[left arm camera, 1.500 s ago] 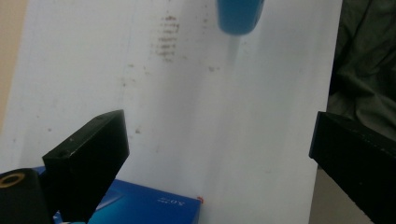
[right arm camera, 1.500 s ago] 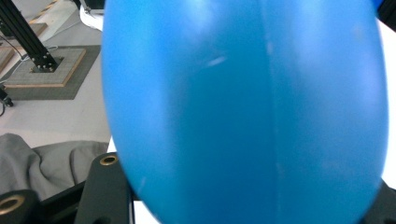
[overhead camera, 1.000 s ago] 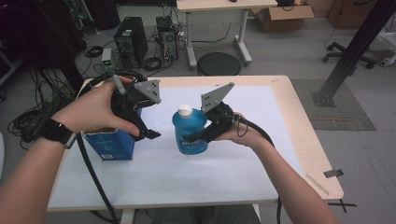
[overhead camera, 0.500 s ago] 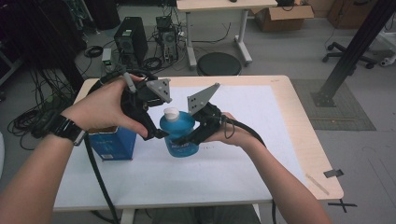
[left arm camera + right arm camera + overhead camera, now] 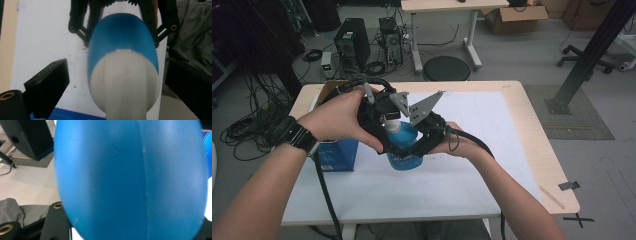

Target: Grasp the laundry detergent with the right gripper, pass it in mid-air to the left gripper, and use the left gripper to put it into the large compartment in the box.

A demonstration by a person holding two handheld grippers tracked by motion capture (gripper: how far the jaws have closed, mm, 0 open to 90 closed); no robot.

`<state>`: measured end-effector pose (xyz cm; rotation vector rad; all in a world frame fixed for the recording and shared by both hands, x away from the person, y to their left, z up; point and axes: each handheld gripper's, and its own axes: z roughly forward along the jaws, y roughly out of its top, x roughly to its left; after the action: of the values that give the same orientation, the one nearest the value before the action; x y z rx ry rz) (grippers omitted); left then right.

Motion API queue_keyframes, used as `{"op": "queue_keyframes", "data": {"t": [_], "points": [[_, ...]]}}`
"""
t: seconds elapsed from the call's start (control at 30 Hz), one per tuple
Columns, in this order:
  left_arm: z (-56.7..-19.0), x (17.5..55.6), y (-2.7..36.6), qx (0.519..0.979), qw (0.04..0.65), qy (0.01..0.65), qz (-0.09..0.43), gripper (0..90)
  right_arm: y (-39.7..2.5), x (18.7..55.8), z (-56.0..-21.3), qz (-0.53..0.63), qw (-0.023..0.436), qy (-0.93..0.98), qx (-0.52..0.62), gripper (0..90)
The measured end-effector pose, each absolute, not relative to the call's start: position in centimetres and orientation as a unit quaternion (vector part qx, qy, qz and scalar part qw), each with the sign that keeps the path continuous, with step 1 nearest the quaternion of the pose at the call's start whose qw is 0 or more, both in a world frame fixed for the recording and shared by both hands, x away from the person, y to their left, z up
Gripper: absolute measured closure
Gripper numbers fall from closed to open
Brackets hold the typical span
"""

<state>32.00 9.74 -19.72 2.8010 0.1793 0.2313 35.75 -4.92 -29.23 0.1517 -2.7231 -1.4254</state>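
In the high view I have the blue bottle at the centre of the frame, standing over the white table, with both tools closed in around it. My right gripper comes in from the right and has the bottle's body between its jaws; in the right gripper view the blue wall sits hard up against the lens, with the jaws at the lower corners on either side of it, so I read them as clamped on the body. My left gripper sits at the bottle's top from the left. In the left gripper view its two black jaws stand apart at the lower left and right edges, with the white cap between them and clear space on the left side; they are wide and grip nothing that I can see. Beyond the cap, that view shows the right gripper's linkage straddling the bottle at the top of the frame.

The cap is blurred and cut off at the bottom edge there. In the high view my hands and the grey plates hide the bottle's neck, and its label is unreadable.

A blue box stands at centre left, half hidden behind my left wrist; I cannot make out any contents.
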Motion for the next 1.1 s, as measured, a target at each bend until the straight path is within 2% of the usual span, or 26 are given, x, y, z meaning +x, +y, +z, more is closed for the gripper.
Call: {"op": "queue_keyframes", "data": {"t": [0.4,1.1], "points": [[-19.89,32.06,9.06,0.985,0.145,0.058,0.074,17.7,-5.11,35.52,-29.36,-0.460,0.033,-0.886,0.048,41.8],[-19.96,31.98,8.88,0.987,0.131,0.057,0.073,26.0,-4.92,35.30,-29.44,-0.457,0.031,-0.888,0.050,41.8]]}}
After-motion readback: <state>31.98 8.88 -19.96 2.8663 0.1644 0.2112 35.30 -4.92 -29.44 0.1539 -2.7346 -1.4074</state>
